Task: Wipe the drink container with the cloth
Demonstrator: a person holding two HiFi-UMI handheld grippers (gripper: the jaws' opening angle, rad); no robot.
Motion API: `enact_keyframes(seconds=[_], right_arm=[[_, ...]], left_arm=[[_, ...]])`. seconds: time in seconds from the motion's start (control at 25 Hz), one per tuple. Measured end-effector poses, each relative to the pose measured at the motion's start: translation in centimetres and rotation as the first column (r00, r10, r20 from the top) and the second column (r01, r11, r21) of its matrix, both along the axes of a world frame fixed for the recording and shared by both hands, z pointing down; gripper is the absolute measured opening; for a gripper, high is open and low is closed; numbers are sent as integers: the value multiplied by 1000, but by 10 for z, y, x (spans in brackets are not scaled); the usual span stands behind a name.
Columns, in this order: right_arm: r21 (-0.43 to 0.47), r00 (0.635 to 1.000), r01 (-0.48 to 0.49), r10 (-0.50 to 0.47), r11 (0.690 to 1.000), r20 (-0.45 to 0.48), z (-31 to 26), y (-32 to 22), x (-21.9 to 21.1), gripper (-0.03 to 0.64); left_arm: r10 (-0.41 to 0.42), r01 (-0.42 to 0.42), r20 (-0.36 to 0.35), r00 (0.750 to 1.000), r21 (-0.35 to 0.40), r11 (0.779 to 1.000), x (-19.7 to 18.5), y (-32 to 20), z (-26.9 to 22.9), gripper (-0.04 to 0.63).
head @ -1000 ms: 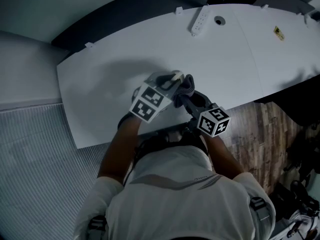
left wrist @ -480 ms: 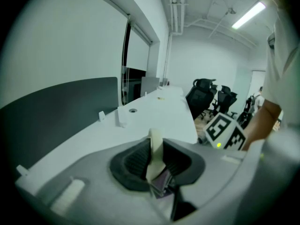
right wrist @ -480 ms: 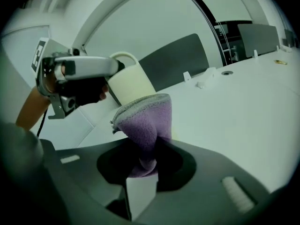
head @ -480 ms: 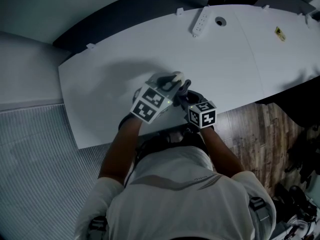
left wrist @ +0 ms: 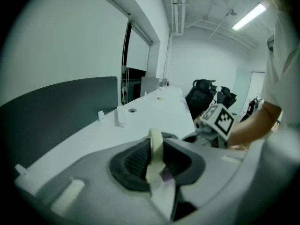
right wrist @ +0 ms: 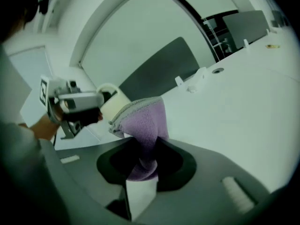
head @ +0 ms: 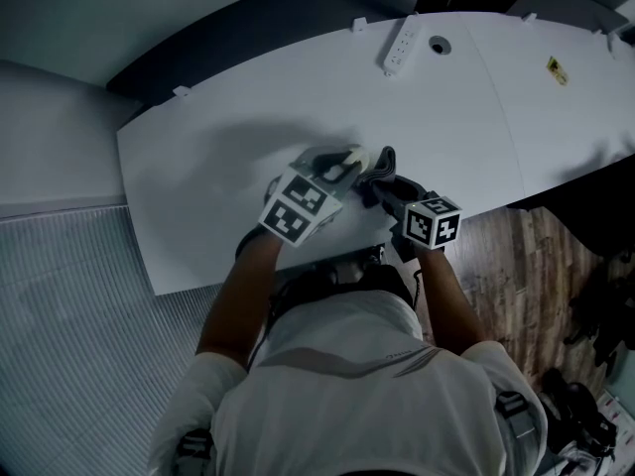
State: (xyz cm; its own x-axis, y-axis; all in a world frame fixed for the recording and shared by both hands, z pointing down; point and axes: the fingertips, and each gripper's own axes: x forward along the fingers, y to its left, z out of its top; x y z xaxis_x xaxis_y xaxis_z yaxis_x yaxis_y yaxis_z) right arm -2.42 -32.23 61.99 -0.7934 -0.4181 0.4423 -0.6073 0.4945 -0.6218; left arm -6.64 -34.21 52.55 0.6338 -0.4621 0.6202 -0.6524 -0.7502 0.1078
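Both clenched, left tongs (head: 335, 171) on cream cup (head: 355, 157) rim, cup tipped sideways toward purple cloth (right wrist: 146, 120) in right tongs (right wrist: 140, 162)

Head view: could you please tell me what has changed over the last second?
The right gripper, jaws shut on the purple cloth, swung in toward the left gripper, then back out to its right, cloth beside the cup. The left gripper stayed put, jaws still clamping the cup's wall.
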Motion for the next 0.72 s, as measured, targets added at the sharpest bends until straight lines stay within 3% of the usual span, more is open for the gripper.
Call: enact_keyframes(seconds=[0.08,0.16,0.32,0.4,0.44,0.52,0.72], right_arm=[[2,984,-54,53,999,169,-30,-13,14,101],[-24,926,-89,92,996,367,-59,-27,27,101],[-69,727,-127,140,990,672,-105,-57,45,100],[-129,631,-130,182,983,754,-114,-70,46,100],[-161,604,-127,205,979,770,-114,-75,43,100],[-217,601,-104,235,971,763,-105,-82,30,100],[-266,720,-85,244,960,650,-75,-80,1,98]], left_arm=[[1,-1,2,1000,-2,1000,-1,0,0,74],[2,-2,-2,1000,0,1000,-1,0,-1,74],[-3,3,-6,1000,4,1000,0,0,-2,74],[-4,4,-11,1000,8,1000,1,0,-4,74],[-3,4,-12,1000,9,1000,1,-1,-4,74],[-3,3,-6,1000,6,1000,0,-1,-2,74],[-6,6,-9,1000,3,1000,1,0,-1,74]])
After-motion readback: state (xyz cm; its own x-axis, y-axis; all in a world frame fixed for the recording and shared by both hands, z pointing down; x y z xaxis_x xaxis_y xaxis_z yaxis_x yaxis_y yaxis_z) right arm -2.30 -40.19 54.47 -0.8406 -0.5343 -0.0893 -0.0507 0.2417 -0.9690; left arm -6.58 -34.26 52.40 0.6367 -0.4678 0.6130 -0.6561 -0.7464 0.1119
